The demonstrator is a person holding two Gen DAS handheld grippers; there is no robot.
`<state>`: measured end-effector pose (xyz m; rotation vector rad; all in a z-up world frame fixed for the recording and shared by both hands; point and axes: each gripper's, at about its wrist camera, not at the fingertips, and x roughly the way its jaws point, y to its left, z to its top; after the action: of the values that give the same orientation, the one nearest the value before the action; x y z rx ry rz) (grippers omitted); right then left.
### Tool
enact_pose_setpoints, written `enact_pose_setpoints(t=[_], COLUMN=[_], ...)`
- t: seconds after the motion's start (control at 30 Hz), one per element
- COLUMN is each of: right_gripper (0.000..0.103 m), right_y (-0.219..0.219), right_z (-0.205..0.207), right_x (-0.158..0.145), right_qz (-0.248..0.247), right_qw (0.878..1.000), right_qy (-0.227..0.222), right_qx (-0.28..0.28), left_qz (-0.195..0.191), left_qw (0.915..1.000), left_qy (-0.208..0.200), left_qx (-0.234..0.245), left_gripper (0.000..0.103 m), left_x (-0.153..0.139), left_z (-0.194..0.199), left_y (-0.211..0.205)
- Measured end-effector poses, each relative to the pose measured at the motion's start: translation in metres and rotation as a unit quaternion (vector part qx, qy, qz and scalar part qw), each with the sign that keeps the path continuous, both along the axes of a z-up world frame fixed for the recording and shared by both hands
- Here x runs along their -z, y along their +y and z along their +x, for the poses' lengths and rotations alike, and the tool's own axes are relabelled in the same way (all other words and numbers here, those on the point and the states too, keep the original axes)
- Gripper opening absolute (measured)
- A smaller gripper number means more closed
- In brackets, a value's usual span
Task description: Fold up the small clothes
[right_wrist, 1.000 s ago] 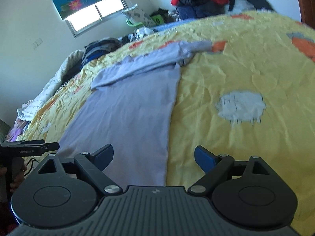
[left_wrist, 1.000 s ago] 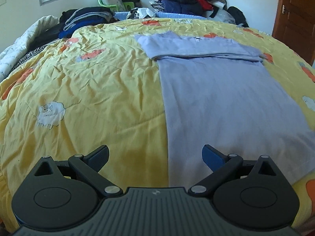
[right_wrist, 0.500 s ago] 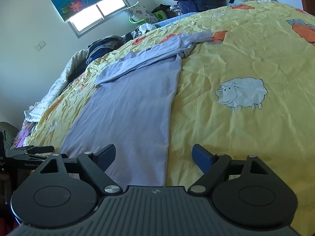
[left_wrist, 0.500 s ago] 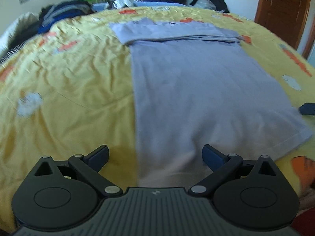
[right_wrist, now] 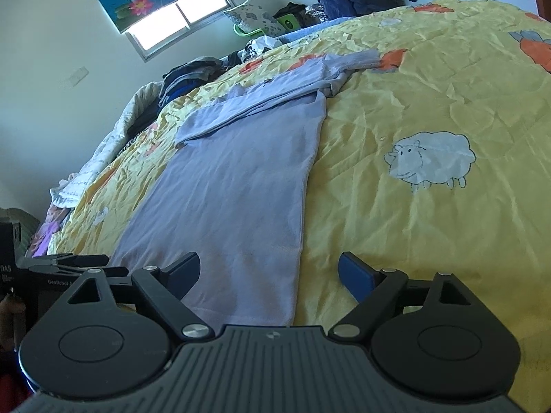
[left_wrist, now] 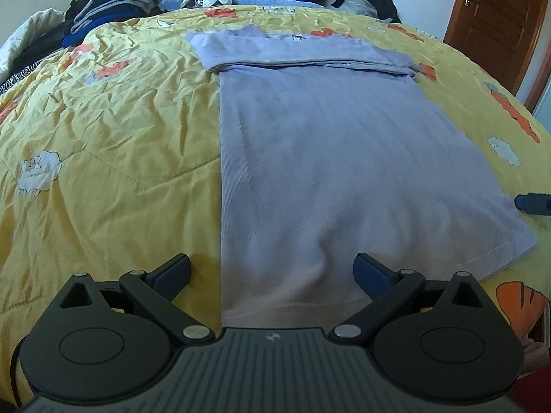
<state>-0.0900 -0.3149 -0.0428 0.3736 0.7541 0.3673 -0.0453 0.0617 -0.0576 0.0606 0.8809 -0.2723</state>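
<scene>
A lavender shirt (left_wrist: 330, 158) lies flat on the yellow bedspread (left_wrist: 103, 144), long axis running away from both grippers. Left gripper (left_wrist: 272, 272) straddles the near-left hem corner, right gripper (right_wrist: 268, 272) the near-right; both jaws released, the right's still widening.

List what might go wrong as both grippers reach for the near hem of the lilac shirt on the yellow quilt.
1. The lilac ribbed shirt lies flat on the soft, wrinkled yellow quilt, so the left gripper may pinch quilt along with the hem.
2. The right gripper, jaws opening, straddles the shirt's side edge; it could catch only one layer.
3. The sleeves folded across the top lie loose and may slip when the hem is lifted.
</scene>
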Motion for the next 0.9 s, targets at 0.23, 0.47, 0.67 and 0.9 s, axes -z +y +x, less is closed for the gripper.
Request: enact_pose_setpoints(t=[0.23,0.47,0.67,0.9], right_gripper=[0.091,0.086,0.084,0.084], right_y=[0.002,0.012,0.014,0.027], right_z=[-0.002,-0.003,-0.005,0.001], right_x=[0.001,-0.001,0.000,0.001], right_qz=[0.013,0.005,0.021,0.029], right_qw=[1.000,0.999,0.999,0.997], right_qy=[0.000,0.001,0.005,0.006], right_qx=[-0.017,-0.036,-0.049,-0.064], left_qz=[-0.002,-0.017,-0.024,-0.041], left_qw=[1.0000,0.9996,0.9990,0.9985], left_qy=[0.000,-0.001,-0.009,-0.007], left_qx=[-0.002,0.022,0.038,0.035], left_gripper=[0.102,0.101,0.091,0.073], left_x=[0.000,0.000,0.000,-0.004], left_z=[0.000,-0.004,-0.010,-0.003], left_y=[-0.001,0.000,0.005,0.003])
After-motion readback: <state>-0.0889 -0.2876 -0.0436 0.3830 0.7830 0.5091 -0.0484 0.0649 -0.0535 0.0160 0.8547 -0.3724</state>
